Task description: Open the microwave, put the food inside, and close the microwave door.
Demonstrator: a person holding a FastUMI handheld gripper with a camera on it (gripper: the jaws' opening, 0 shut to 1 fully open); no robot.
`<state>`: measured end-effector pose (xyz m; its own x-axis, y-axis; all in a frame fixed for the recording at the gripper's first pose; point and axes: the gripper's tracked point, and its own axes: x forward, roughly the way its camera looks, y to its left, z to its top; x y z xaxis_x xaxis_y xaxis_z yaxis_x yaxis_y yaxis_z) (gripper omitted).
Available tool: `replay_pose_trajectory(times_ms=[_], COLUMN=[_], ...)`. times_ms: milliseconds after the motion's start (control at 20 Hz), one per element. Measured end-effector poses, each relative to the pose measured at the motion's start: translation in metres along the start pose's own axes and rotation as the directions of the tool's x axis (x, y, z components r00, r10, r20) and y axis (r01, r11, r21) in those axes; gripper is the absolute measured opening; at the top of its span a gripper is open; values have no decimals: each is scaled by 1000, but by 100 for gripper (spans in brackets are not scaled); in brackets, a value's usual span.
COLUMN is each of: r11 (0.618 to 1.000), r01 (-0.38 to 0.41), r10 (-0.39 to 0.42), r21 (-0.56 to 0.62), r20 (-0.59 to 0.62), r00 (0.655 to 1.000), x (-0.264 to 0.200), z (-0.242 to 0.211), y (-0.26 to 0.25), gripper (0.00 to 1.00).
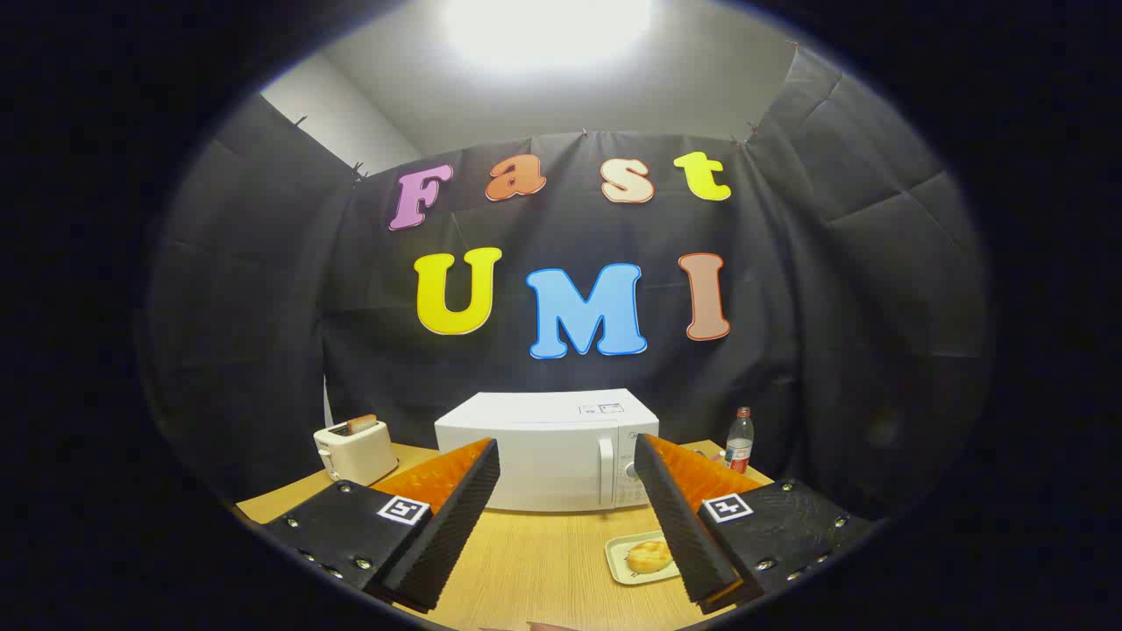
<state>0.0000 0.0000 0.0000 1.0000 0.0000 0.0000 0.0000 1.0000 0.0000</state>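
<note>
The microwave [548, 451] sits shut at the counter's [526, 561] far edge, straight ahead of my gripper [570, 491], its handle [606, 471] upright toward the right finger. My gripper is wide open, empty; the food [649, 555] waits on its tray [624, 565] nearby.

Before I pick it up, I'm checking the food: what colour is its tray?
Pale cream tray, clearest in the gripper view.

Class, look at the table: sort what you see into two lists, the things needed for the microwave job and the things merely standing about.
Needed:
- microwave, door shut
- food on its small tray, in front of the microwave
- tongs, open, holding nothing

Standing about:
- toaster, beside the microwave
- bottle, on the microwave's other side
</note>
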Motion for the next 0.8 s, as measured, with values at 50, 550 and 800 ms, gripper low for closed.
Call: replay_pose_trajectory(times_ms=[50,550,800], r11=[1000,1000,999], r01=[3,-11,-16], r10=[-3,11,16], r21=[-5,-28,-38], r20=[0,-4,-12], r00=[1000,1000,1000], x=[1,2,4], z=[1,-3,-8], y=[-1,12,14], gripper=[98,98,98])
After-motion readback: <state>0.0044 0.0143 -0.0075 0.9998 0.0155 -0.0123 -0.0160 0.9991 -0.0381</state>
